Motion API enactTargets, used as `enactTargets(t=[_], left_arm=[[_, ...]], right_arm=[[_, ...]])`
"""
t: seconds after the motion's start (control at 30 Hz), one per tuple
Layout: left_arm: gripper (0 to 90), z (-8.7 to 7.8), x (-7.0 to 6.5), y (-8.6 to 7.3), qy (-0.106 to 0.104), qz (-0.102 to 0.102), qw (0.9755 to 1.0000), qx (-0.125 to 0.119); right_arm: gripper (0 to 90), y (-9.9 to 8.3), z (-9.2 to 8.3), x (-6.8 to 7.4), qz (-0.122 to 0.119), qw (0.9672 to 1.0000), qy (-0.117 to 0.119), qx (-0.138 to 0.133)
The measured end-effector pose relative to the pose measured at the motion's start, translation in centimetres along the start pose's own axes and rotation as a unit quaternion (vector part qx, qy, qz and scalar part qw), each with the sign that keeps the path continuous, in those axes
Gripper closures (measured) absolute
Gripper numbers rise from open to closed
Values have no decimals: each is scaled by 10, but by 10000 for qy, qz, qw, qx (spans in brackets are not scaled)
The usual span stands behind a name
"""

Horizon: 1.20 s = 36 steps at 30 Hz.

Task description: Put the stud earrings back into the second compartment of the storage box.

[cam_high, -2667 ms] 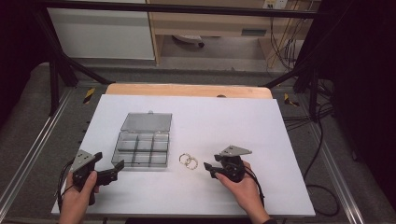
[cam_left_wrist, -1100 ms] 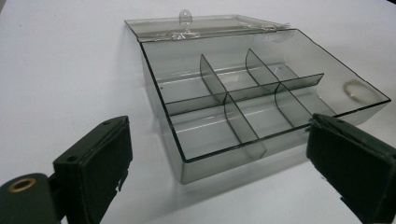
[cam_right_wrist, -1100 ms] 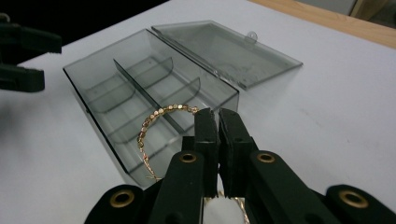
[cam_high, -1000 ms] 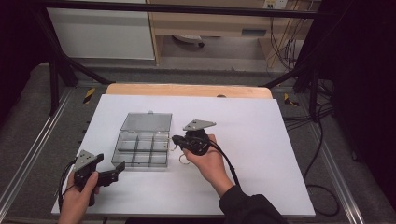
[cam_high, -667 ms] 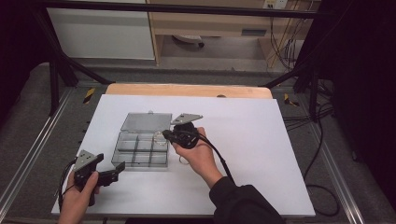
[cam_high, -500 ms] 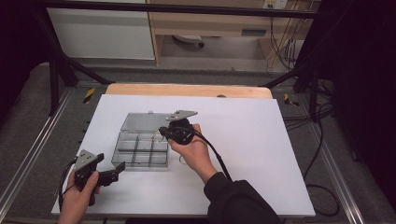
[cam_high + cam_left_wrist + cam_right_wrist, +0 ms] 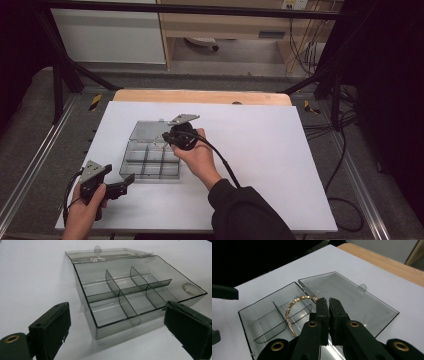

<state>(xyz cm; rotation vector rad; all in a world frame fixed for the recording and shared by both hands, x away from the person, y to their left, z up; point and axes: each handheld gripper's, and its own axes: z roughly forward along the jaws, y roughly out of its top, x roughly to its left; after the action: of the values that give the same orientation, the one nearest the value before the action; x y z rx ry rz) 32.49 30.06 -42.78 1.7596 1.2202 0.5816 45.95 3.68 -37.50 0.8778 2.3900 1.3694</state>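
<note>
Gold bracelet (image 7: 295, 307) hangs pinched in the closed right gripper (image 7: 328, 302) over the open box (image 7: 262, 315), not yet released; left gripper (image 7: 120, 184) waits open.

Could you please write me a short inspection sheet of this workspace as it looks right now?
Surface: white table top, with a wooden strip along its far edge.
Job's things: clear compartment box with its lid lying open flat behind it; gold bracelet hanging over the compartments.
Clutter: nothing seen.
Grippers: right gripper shut on the bracelet above the box; left gripper open, at the near left corner of the box, holding nothing.
Cables: a black cable trails from the right gripper along the forearm; more cables lie on the floor at the right.
Surroundings: dark frame bars, pale cabinet behind.
</note>
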Motion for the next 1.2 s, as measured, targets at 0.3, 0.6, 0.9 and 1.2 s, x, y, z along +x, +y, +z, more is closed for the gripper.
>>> enactTargets(t=[0.3, 0.6, 0.9, 1.2], left_arm=[[75, 1, 0, 0, 9, -3, 10000, -5], [78, -2, 1, 1, 61, -9, 9999, -84], [78, -2, 2, 1, 51, -52, 9999, -84], [78, -1, 1, 1, 28, -25, 10000, -59]], right_arm=[[874, 3, 21, 7, -68, 9999, 5, 154], [873, 3, 35, 12, -178, 9994, -68, 303], [873, -1, 45, 11, -246, 9982, -144, 519], [873, -6, 54, 11, -223, 9973, -179, 670]])
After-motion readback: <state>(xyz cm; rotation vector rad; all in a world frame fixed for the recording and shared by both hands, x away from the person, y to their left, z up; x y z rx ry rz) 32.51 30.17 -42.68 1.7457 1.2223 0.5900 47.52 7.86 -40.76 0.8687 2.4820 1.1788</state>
